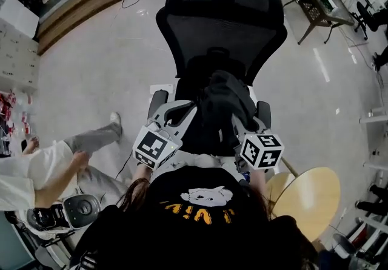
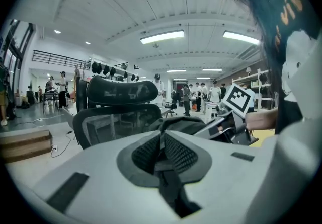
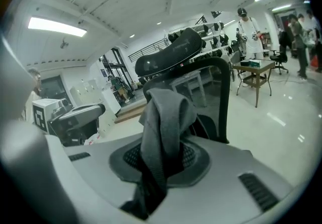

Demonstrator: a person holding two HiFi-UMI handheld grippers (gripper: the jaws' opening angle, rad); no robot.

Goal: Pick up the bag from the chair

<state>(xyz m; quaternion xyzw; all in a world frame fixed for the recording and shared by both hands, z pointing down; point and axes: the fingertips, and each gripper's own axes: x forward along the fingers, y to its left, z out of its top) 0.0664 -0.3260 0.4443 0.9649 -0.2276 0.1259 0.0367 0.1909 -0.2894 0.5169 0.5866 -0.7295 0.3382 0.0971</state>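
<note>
Matt cloth bag (image 1: 225, 97), mesh-backed chair (image 1: 221, 38), glossy floor (image 1: 103, 62)

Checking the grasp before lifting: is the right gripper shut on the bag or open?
Shut on the bag. In the right gripper view, the right gripper pinches a grey fold of it between its jaws.

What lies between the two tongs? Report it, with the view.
The black bag fills that stretch in the head view; the right tongs clamp its grey strap, the left tongs flank it.
</note>
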